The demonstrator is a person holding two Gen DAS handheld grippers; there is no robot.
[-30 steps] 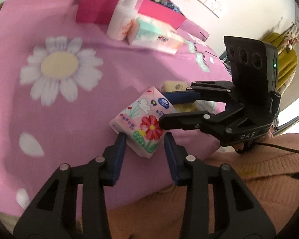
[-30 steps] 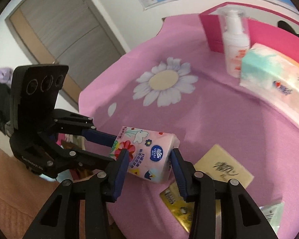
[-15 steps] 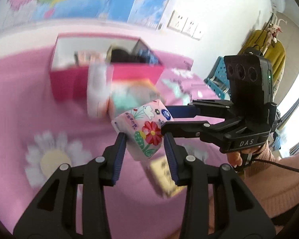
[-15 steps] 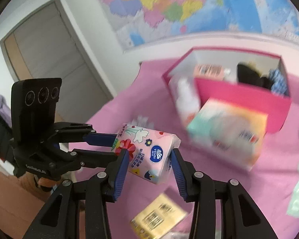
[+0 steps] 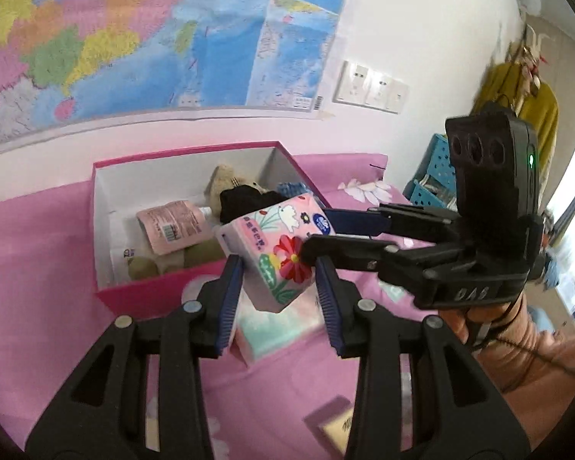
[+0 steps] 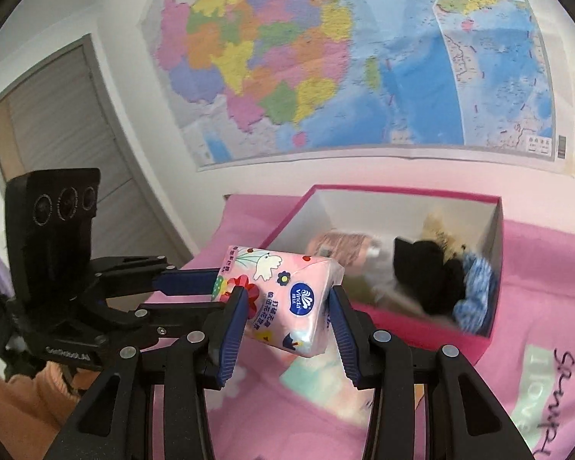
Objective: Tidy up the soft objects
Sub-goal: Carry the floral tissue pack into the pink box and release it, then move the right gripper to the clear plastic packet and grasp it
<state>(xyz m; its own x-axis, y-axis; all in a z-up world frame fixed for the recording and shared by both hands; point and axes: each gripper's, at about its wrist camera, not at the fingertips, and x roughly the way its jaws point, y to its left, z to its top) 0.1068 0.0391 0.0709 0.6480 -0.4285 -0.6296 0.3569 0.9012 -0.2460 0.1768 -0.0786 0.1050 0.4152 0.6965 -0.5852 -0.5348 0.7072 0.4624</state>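
Note:
A pink flowered tissue pack (image 5: 278, 253) is held in the air by both grippers at once. My left gripper (image 5: 280, 287) is shut on its near end, and my right gripper (image 6: 287, 306) is shut on the same pack (image 6: 283, 295) from the other side. The pack hangs just in front of an open pink box (image 5: 157, 291), seen too in the right wrist view (image 6: 433, 333). Inside the box lie a pink pouch (image 5: 172, 226), a tan plush toy (image 5: 226, 180), a black soft item (image 6: 429, 272) and a blue knitted item (image 6: 475, 287).
A larger mint and pink tissue pack (image 5: 276, 329) lies on the pink flowered cloth (image 5: 38, 306) below the held pack. A yellow packet (image 5: 333, 421) lies nearer me. A map hangs on the wall (image 6: 326, 76) behind the box.
Both grippers have lifted the tissue pack off the cloth and carried it up and forward to the front of the pink box, whose inside has come into view.

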